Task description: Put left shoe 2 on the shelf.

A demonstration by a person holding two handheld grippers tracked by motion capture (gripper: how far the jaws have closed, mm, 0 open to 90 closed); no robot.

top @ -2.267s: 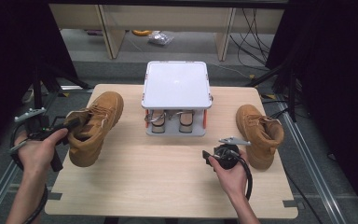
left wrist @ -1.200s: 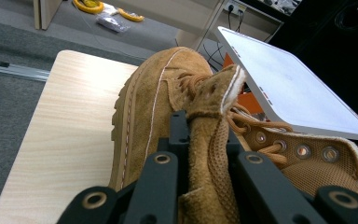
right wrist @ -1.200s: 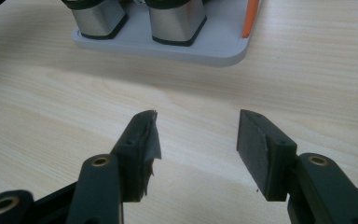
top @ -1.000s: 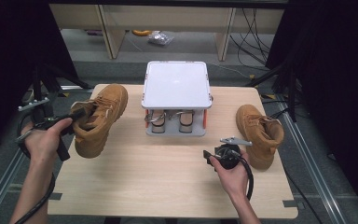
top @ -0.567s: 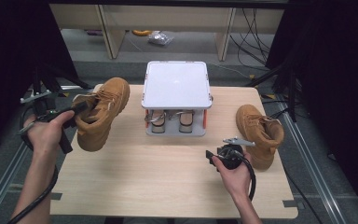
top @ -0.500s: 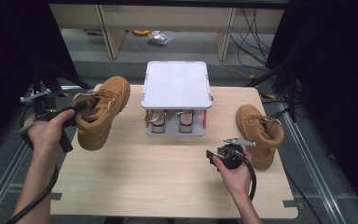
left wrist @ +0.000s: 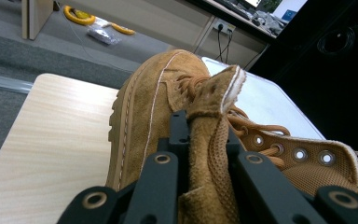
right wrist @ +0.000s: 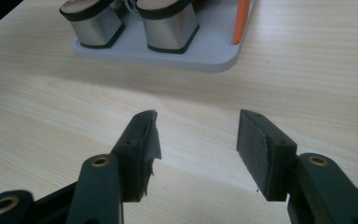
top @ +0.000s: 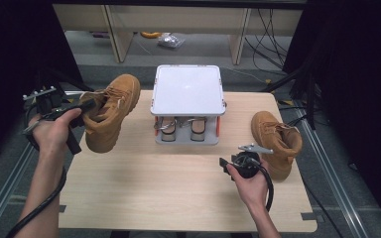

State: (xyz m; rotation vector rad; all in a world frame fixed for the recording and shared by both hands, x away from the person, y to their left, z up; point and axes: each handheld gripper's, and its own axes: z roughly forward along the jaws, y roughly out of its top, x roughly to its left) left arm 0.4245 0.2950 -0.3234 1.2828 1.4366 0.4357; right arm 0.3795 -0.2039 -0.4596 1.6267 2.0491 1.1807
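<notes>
Left claw (left wrist: pixel 207 154) is clamped on the collar of the tan boot (top: pixel 110 110), holding it above the surface (top: pixel 178 198) near its left edge. Right claw (right wrist: pixel 196 140) stands wide apart, empty, beside the second boot (top: pixel 278 141) at the right edge.

Lab (black curtains (top: pixel 10 59), floor cables (top: pixel 265 20))

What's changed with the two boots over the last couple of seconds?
The left gripper, shut on the left boot by its tongue, has lifted it off the table and carried it up and back. The right boot, rack and open right gripper stayed put.
</notes>
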